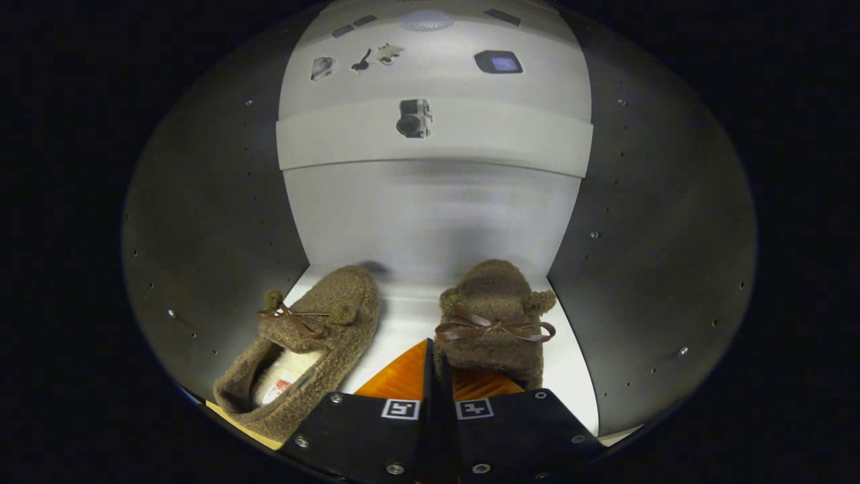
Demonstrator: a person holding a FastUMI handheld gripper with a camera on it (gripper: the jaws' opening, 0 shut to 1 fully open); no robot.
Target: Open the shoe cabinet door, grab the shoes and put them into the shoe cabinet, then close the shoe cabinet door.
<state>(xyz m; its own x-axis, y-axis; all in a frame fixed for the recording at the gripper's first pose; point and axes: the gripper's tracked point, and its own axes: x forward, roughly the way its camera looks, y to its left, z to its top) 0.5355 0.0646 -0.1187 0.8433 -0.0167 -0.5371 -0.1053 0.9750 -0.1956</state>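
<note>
I am looking into the shoe cabinet, with its dark side walls point(215, 222) and its white floor point(403, 323). Two brown fuzzy slippers with bows are inside. The left slipper point(316, 336) lies on the floor by the left wall, toe towards the back, with its pale lining showing. The right slipper point(494, 316) is just ahead of my fingers, toe towards the back. My gripper point(430, 353) has its fingers drawn together on the inner side wall of that slipper. The slipper's heel covers the tip of the right finger point(480, 386).
The pale back panel point(430, 215) stands close behind the slippers' toes. Above it a pale band point(537, 144) crosses the cabinet. The right wall point(652, 235) is a short way from the held slipper. A strip of bare floor runs between the two slippers.
</note>
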